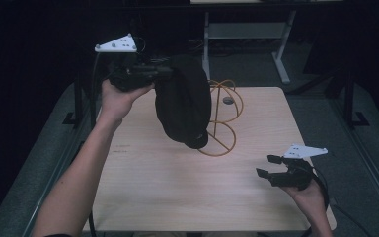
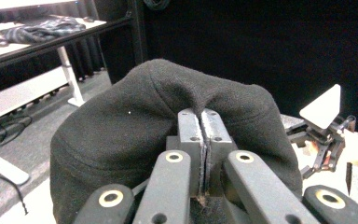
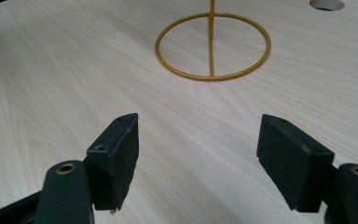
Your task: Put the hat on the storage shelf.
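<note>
We've got the left claw (image 1: 165,72) up high, pinched tight on a fold of the black hat (image 1: 183,101), which hangs above the tabletop (image 1: 148,182) just in front of the yellow wire stand (image 1: 225,118). In the left gripper view the fabric (image 2: 121,135) bunches between the closed jaws. Our right claw (image 1: 268,166) sits low at the near right, jaws spread wide, empty.

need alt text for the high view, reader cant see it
A person's left gripper holds a black cap up in the air, in front of a yellow wire stand on a light wooden table. The right gripper, jaws open and empty, is held low at the table's near right.
</note>
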The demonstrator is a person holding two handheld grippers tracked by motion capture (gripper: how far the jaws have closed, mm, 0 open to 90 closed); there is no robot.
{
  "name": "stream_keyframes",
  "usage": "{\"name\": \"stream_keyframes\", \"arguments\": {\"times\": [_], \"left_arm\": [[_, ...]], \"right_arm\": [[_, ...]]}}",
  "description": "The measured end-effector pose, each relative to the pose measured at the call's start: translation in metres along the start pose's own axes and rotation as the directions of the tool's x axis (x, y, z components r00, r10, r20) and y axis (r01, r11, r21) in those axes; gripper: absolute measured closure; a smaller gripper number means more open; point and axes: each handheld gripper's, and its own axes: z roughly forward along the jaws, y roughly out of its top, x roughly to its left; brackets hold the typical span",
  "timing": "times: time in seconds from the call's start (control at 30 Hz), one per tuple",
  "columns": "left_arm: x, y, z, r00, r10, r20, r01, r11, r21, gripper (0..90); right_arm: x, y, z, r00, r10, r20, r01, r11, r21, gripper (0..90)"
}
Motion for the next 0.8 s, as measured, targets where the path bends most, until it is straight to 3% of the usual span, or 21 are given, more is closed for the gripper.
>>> {"name": "stream_keyframes", "arguments": {"times": [0.2,0.53,0.8], "left_arm": [[0.001,0.019,0.014,0.9998,0.015,0.011,-0.015,0.9999,-0.004,88.8],[0.001,0.052,0.044,0.9984,0.054,0.019,-0.054,0.9977,0.039,88.8],[0.004,0.060,0.068,0.9983,0.056,0.017,-0.057,0.9959,0.071,88.8]], "right_arm": [[-0.002,-0.001,-0.002,1.0000,0.005,0.000,-0.005,1.000,-0.002,28.9],[-0.007,-0.004,-0.009,0.9997,0.014,0.021,-0.013,0.999,-0.037,28.5],[-0.008,-0.002,-0.008,0.9996,0.002,0.029,-0.001,0.999,-0.036,27.7]]}}
